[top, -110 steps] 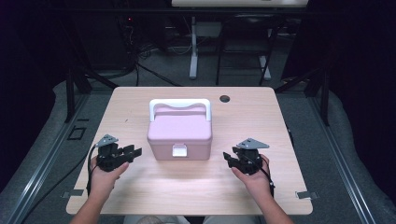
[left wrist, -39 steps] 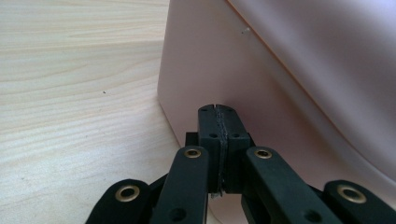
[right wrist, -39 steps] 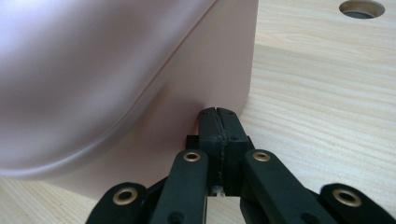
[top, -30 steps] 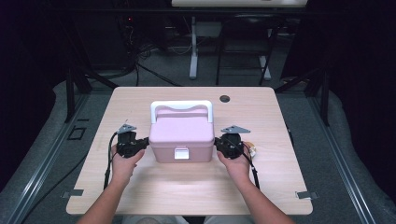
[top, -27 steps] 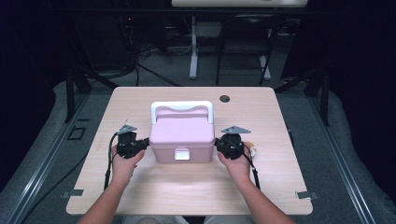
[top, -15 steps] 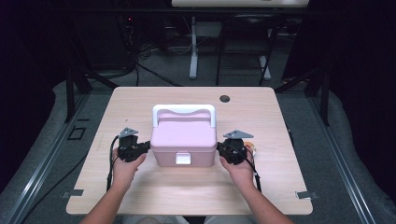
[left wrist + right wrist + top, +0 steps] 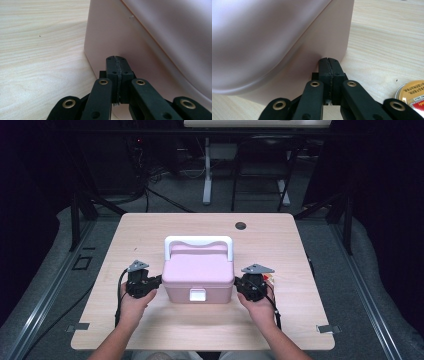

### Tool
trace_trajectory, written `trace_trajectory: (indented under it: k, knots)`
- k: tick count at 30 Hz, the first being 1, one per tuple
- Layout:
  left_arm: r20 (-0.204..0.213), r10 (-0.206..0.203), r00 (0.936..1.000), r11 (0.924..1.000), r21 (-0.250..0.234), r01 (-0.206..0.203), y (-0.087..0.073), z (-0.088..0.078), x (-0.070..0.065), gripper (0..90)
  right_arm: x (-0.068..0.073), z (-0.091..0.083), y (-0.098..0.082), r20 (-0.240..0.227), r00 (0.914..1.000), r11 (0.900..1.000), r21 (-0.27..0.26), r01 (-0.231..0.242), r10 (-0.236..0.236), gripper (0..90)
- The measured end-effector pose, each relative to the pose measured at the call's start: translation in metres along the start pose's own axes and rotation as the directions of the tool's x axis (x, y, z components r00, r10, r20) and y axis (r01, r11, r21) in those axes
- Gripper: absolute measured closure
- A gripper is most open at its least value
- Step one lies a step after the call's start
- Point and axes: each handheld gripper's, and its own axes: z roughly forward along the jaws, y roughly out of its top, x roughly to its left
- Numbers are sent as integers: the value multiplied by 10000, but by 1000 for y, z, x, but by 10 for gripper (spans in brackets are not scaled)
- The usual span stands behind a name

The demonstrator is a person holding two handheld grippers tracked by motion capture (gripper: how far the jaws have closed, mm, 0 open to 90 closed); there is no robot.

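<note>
A pink lidded box (image 7: 198,275) with a white handle (image 7: 198,241) and a white front latch (image 7: 198,294) stands in the middle of the wooden table (image 7: 150,230). My left gripper (image 7: 158,281) is shut, its tips against the box's left side wall (image 7: 117,37). My right gripper (image 7: 238,284) is shut too, its tips against the box's right side wall (image 7: 322,35). In both gripper views the black jaws are pressed together with nothing between them, left gripper (image 7: 116,58) and right gripper (image 7: 328,59).
A small round tin with a gold rim and red label (image 7: 412,95) lies on the table just right of my right gripper. A dark round hole (image 7: 241,226) sits near the table's far edge. Desk legs and cables stand on the floor beyond.
Both grippers and the pink box have come a little toward the near edge of the table, still on either side of it. Before that, the grippers closed in from farther out.
</note>
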Motion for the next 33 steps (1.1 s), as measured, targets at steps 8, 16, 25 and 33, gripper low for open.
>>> trace_trajectory:
  k: [8, 16, 25, 33]
  knots:
    - [100, -3, 9999, 10000, 24, 3, -5, -4, -5, 898, 2, -8, -4, 16, 10000, 9999, 119, 59, -59, 900]
    - [194, 104, 9998, 9999, 108, -106, -9, -8, -12, 898, 3, -15, -10, 31, 10000, 9999, 129, 59, -59, 900]
    - [400, 240, 9989, 9993, 282, -251, -16, -16, -19, 898, 5, -25, -18, -6, 10000, 9999, 112, 26, -26, 900]
    - [493, 277, 9984, 9992, 265, -290, -21, -20, -23, 898, 8, -33, -23, -128, 9999, 9996, 254, 118, -115, 900]
